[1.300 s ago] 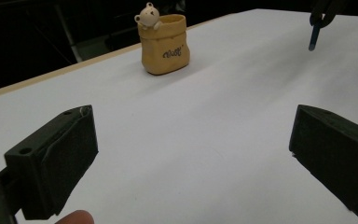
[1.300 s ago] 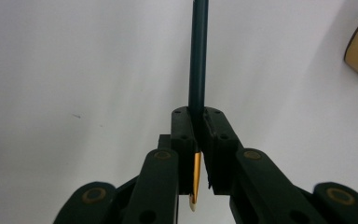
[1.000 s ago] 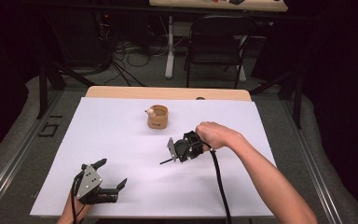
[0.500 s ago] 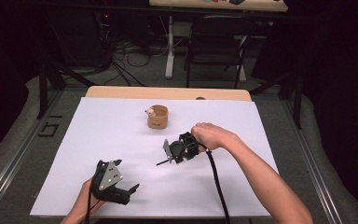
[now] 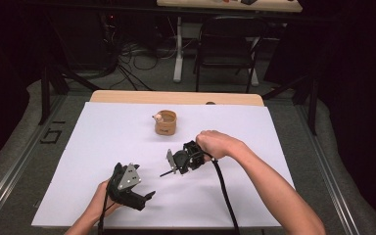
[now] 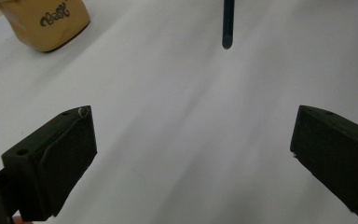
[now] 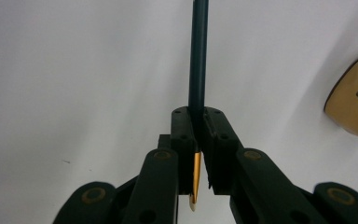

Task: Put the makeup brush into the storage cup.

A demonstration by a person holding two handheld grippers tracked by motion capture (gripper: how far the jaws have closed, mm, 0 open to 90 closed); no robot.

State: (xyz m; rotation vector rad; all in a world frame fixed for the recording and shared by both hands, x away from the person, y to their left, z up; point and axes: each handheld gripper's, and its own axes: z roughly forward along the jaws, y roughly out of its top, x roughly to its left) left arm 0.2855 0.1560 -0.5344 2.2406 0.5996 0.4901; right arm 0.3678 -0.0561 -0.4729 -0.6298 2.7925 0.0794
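I am holding a pencil (image 7: 198,56) in my right gripper (image 7: 196,122), whose jaws are clenching it close to its sharpened end. The pencil is looking like a slim, dark blue-green stick with a smooth painted shaft; behind the jaws, in the right gripper view, the paint is giving way to bare yellowish wood that is tapering to a pale point. Its long blunt end is sticking out past the jaws, and in the high view that end (image 5: 166,173) is pointing down and left over the white sheet (image 5: 103,147), roughly mid-table. I cannot tell whether the blunt tip is touching the sheet or hanging just above it. From the left gripper view I am seeing that same blunt end (image 6: 228,28) coming in from the top edge, dark and round-cut, well ahead of the jaws. My left gripper (image 5: 146,198) is sitting low near the front edge of the sheet, its jaws standing wide apart after just finishing opening, with nothing but bare sheet between them. The two grippers are near each other but apart. A tan cup (image 5: 166,122) with dark lettering on its side is standing upright farther back on the sheet, well apart from the pencil; something small and pale is poking over its rim, too small for me to make out.
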